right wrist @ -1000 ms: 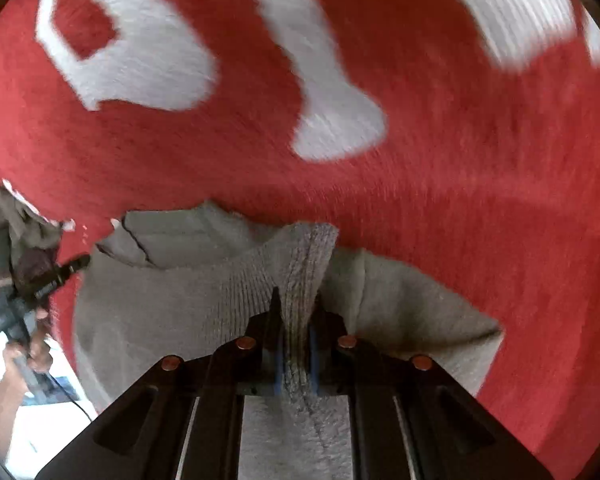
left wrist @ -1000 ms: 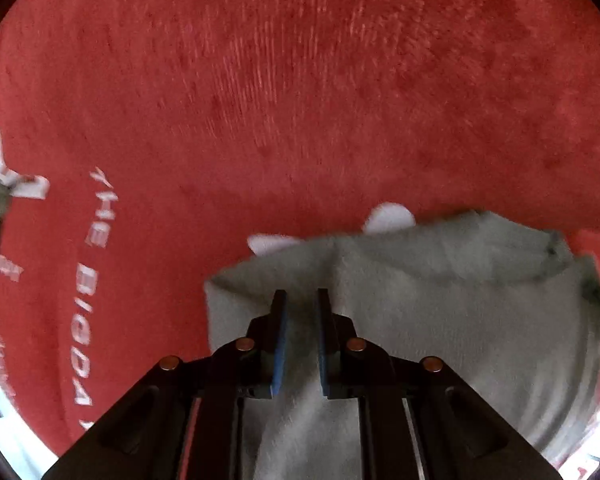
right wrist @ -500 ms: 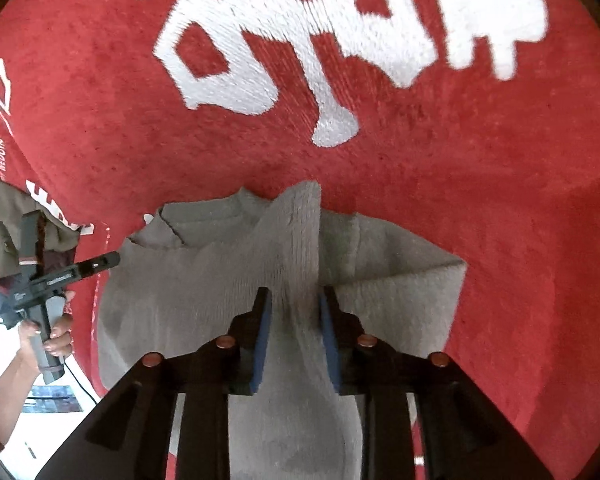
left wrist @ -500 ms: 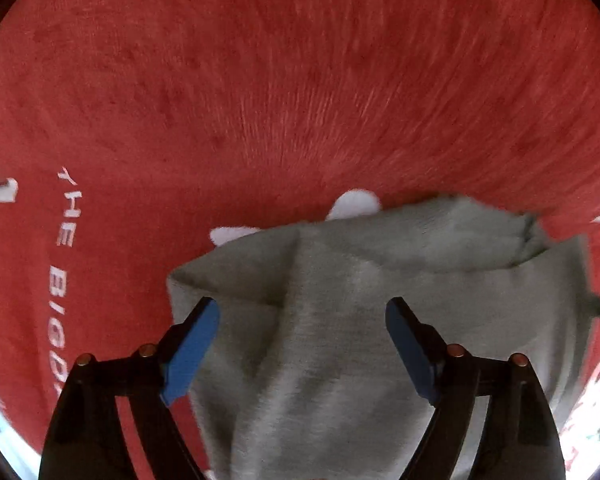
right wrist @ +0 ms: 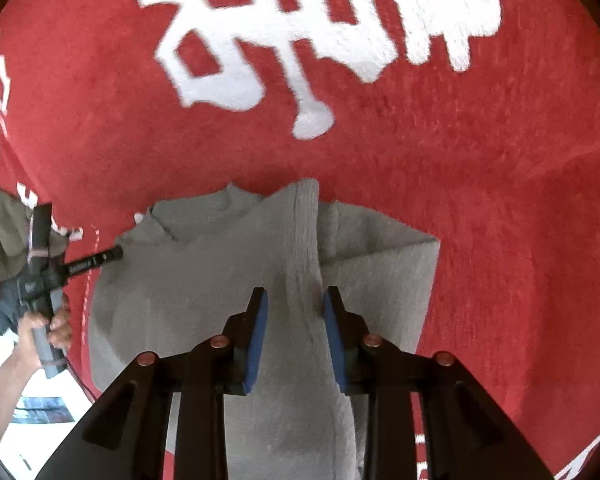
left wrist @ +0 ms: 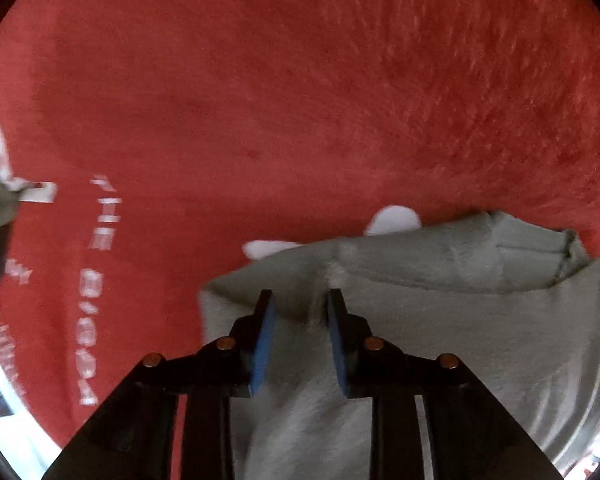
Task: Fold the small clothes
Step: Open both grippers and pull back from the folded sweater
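A small grey knitted garment [left wrist: 440,320] lies partly folded on a red carpet [left wrist: 300,100]. My left gripper [left wrist: 300,304] is over its left edge, jaws a little apart, with a raised fold of grey cloth between the blue pads [left wrist: 264,340]. In the right wrist view the same garment [right wrist: 204,280] has a ribbed band [right wrist: 306,240] running up between the jaws of my right gripper [right wrist: 294,300], which are apart and do not pinch it. The left gripper also shows there [right wrist: 76,266], held by a hand at the garment's left edge.
The red carpet carries big white characters [right wrist: 300,40] at the far side and small white lettering [left wrist: 96,280] at the left. Another olive-grey garment [right wrist: 4,232] lies bunched at the left edge. A pale floor [right wrist: 40,420] shows beyond the carpet at lower left.
The left gripper opened wide half a second ago and has now narrowed again around a fold of cloth. The right gripper let go of the ribbed band and opened wider.
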`<state>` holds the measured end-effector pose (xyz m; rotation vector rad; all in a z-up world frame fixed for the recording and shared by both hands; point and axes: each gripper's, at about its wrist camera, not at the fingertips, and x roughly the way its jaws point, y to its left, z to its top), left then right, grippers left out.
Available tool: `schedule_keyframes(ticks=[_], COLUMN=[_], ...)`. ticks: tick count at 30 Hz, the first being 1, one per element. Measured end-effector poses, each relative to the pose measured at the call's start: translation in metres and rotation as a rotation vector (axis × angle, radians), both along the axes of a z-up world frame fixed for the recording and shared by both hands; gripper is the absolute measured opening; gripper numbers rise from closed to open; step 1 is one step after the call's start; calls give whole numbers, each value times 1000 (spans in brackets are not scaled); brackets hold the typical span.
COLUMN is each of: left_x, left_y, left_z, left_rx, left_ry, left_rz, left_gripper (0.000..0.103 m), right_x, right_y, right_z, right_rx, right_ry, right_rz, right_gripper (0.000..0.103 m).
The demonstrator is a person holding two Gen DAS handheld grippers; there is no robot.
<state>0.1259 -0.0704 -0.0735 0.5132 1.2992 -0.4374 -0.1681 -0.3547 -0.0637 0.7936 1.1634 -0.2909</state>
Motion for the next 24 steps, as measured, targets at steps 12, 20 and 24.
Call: schedule_keyframes(ticks=[12, 20, 24], left_x=[-100, -104, -110], left_y=[92, 179, 200], left_z=[46, -11, -10], left_rx=[37, 183, 124], left_ry=[12, 58, 79], left_rz=[113, 211, 208], left_gripper=[102, 103, 103], right_x=[-40, -58, -77], right_y=[61, 107, 115], right_z=[9, -23, -29], right_rx=[34, 91, 69], right_ry=[43, 169, 193], right_rz=[59, 130, 134], right_gripper=[42, 42, 41])
